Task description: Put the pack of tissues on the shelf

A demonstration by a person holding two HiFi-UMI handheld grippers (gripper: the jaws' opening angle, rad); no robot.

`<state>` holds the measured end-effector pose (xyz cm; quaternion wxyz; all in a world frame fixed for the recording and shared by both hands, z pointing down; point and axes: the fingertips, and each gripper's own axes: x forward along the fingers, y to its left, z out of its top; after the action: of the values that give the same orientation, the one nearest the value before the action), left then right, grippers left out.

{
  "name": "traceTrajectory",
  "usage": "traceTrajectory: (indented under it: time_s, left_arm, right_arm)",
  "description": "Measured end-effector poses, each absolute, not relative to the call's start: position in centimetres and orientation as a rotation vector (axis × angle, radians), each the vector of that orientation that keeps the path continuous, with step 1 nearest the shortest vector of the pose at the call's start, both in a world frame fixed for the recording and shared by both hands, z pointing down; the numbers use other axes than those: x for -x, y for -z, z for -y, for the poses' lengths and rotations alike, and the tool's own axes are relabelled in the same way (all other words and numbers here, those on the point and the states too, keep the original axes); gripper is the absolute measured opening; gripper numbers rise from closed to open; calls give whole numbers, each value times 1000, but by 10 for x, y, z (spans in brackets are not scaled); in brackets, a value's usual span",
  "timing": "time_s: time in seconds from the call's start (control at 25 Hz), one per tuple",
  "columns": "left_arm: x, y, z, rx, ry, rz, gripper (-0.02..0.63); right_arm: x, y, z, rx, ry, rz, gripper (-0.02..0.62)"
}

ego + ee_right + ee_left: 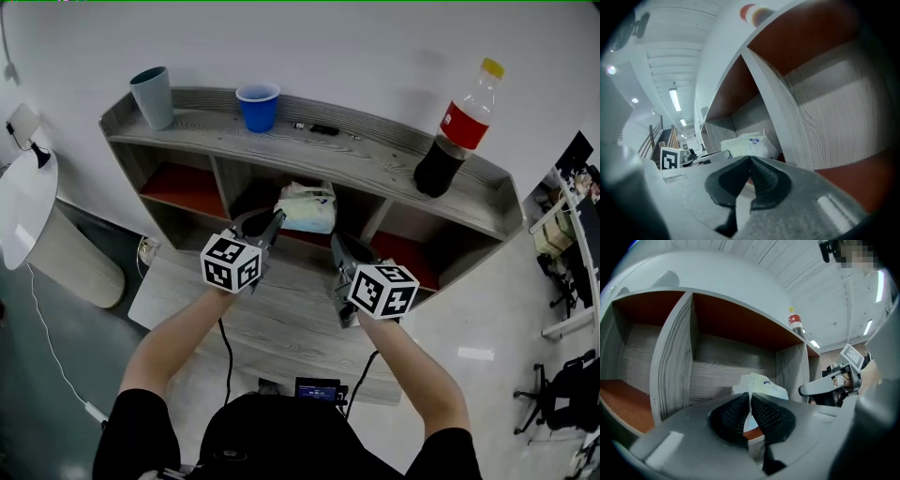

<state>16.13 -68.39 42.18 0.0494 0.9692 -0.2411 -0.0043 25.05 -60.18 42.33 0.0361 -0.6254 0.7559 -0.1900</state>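
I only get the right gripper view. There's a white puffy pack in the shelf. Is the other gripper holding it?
Observer: Yes. In the left gripper view, the left gripper has its tongs pinched shut on a thin flap of the pack of tissues.
Operator: Which cubby is it in?
Observer: The head view shows it at the mouth of the middle compartment of the shelf.
Operator: Is anything on top of the shelf?
Observer: Yes, a blue cup stands up there, with a grey cup further toward the left end.
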Motion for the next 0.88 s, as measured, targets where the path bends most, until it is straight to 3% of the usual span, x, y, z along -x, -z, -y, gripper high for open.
traceTrajectory:
  time_s: [0.48,0.88]
  left_arm:
    - [-166,-430,693,-3024,-51,742,26]
    - [-159,-431,687,-3009,-47,719,105]
  right_arm:
    - [-246,-435,605,1911,610,-2335,2]
    - [-244,-442,605,1902,635,-2340,2]
